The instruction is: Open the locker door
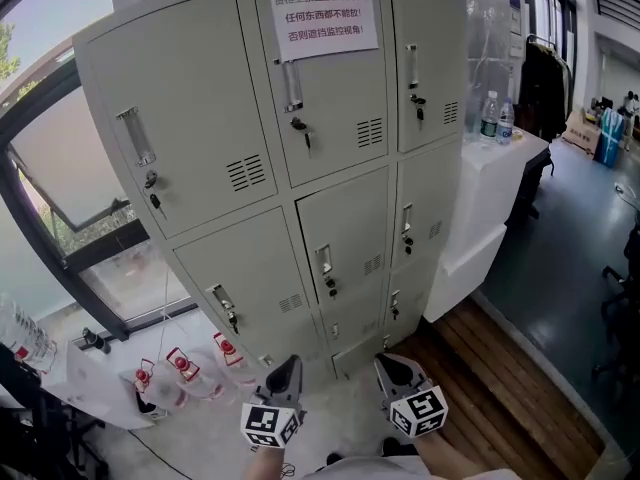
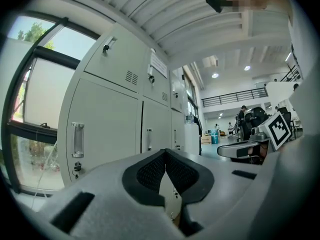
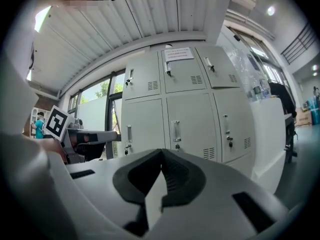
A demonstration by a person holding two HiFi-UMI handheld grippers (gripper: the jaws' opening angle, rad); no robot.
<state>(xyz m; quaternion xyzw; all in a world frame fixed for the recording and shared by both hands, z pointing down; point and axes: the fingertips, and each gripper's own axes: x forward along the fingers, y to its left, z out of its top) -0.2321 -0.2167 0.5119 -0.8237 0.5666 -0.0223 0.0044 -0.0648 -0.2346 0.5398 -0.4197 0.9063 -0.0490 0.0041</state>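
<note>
A grey metal locker cabinet with three columns of doors stands ahead of me, all doors closed. Each door has a recessed handle with a key below it. A paper notice is taped to the top middle door. My left gripper and right gripper are low in the head view, side by side, short of the cabinet and touching nothing. Both are shut and hold nothing. The left gripper faces the cabinet at a slant. The right gripper faces the doors squarely.
A white counter with water bottles adjoins the cabinet's right side. Large windows are on the left. Red-capped bottles lie on the floor at the lower left. Wooden flooring and dark clothing on a rack are to the right.
</note>
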